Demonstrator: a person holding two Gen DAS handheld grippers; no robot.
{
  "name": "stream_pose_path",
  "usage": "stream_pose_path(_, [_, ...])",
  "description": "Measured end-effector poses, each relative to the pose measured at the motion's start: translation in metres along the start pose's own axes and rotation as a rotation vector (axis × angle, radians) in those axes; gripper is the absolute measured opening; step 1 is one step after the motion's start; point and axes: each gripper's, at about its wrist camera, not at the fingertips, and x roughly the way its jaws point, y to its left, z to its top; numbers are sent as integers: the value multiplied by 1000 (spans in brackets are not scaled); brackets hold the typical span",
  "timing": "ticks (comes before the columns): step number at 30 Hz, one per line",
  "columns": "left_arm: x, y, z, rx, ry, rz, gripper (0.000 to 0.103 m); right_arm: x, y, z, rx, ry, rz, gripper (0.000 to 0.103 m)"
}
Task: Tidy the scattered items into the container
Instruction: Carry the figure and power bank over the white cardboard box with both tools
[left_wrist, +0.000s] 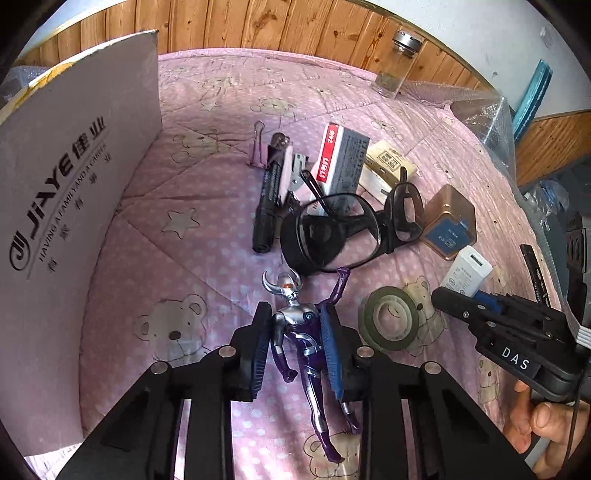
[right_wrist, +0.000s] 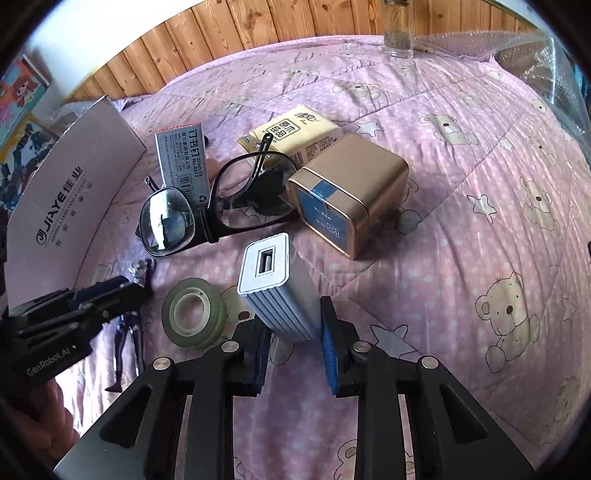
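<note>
Scattered items sit on the pink bear-print quilt (right_wrist: 461, 184); container is the cardboard box (left_wrist: 70, 206) at the left edge, flap standing upright. We have the left hand-held gripper (left_wrist: 295, 347) straddling the toy figure (left_wrist: 301, 343), which lies on its back on the quilt; blue pads (left_wrist: 258, 354) flank its torso, right pad looks touching, left pad close, so we can't tell if it's clamped. Right hand-held gripper (right_wrist: 295, 349) has the white USB charger (right_wrist: 275, 286) between its pads, charger tilted up with the port facing the camera; whether the pads actually press on it we can't tell either. Tape roll (right_wrist: 194, 312) lies flat just beside the charger, between the two grippers. Black-framed glasses (right_wrist: 214, 210) sit behind it, one temple arm sticking up. Gold tin (right_wrist: 349, 201) with a blue label is just right of the glasses, tissue pack (right_wrist: 291, 136) behind it. Staple box (right_wrist: 183, 162) leans behind the glasses. In the left wrist view a black marker (left_wrist: 267, 206) and a pink binder clip (left_wrist: 258, 147) lie left of the staple box. Glass jar (left_wrist: 397, 64) stands at the far edge by the wood panelling.
</note>
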Motion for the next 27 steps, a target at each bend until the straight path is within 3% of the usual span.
stream_pose_path(3, [4,-4,-8,37,-7,4,35,1,2,1,-9,-15,-1,34])
stream_pose_path(4, [4,-8,-10,57,-14,10,41,2,2,2,-11,-24,-1,40])
stream_pose_path(6, [4,-14,-14,83,-27,18,47,4,4,4,-14,-41,-6,41])
stream_pose_path(8, [10,-24,-13,139,-43,63,44,5,5,6,-11,-47,-8,35])
stream_pose_path(9, [9,-24,-15,160,-56,82,34,5,4,6,-5,-46,-3,24])
stream_pose_path(14, [-2,-15,-10,136,-59,20,33,1,0,5,25,-43,42,24])
stream_pose_path(27, [-33,-16,-1,111,-113,-22,33,-31,6,-4,69,-81,97,24])
